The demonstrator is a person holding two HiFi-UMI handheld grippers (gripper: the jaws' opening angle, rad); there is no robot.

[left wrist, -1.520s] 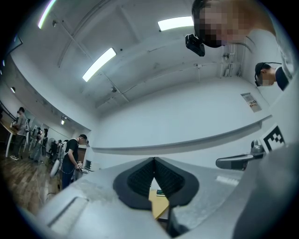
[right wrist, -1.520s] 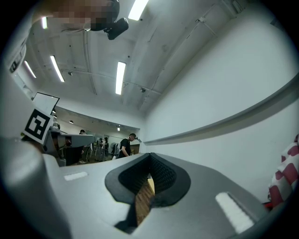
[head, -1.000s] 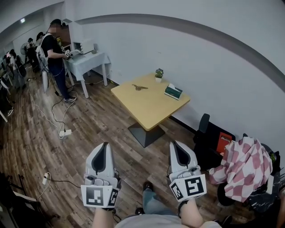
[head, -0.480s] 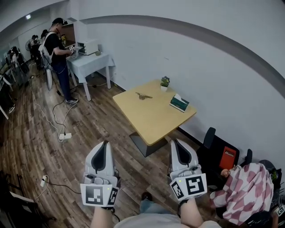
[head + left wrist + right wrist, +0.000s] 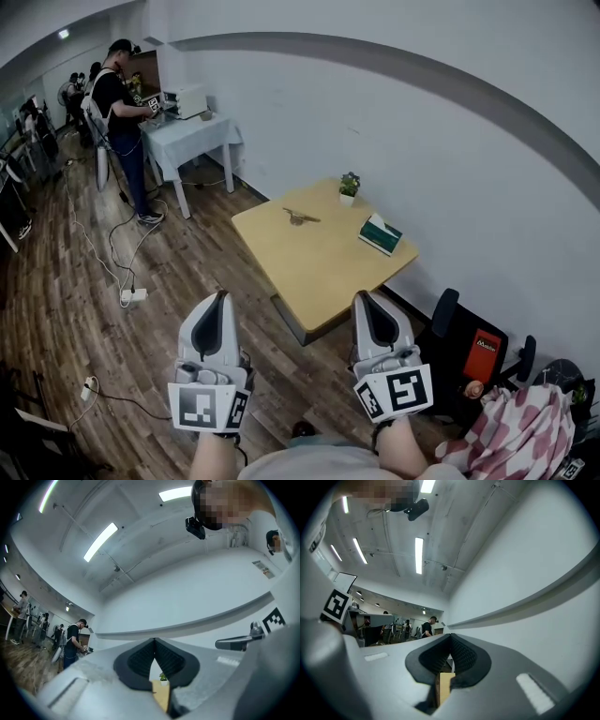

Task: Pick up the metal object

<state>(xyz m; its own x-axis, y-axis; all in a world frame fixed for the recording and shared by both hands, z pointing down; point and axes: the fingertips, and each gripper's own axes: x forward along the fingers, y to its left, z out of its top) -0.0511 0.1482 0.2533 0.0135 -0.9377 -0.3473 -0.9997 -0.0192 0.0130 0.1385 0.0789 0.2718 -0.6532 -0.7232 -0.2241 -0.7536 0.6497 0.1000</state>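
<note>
Far across the yellow table [image 5: 319,267] lies the metal object [image 5: 302,217], untouched.
Left gripper [image 5: 221,305] and right gripper [image 5: 367,305], both closed and empty, hover well short of it; reaching it unopened, a tip could shove it away.

Two hand-held tools, each a light grey plastic shell that narrows to a rounded tip. The left gripper [image 5: 222,298] and the right gripper [image 5: 362,298] both carry a long, dark, teardrop-shaped inset along the top. At the rear of each is a white marker cube [image 5: 208,410] printed with bold black square patterns. In the gripper views the fingers [image 5: 140,658] are black rubber with a fine ribbed texture, framed by smooth grey housing. The person wears a light grey top [image 5: 319,466] and a small black head camera [image 5: 195,527].
</note>
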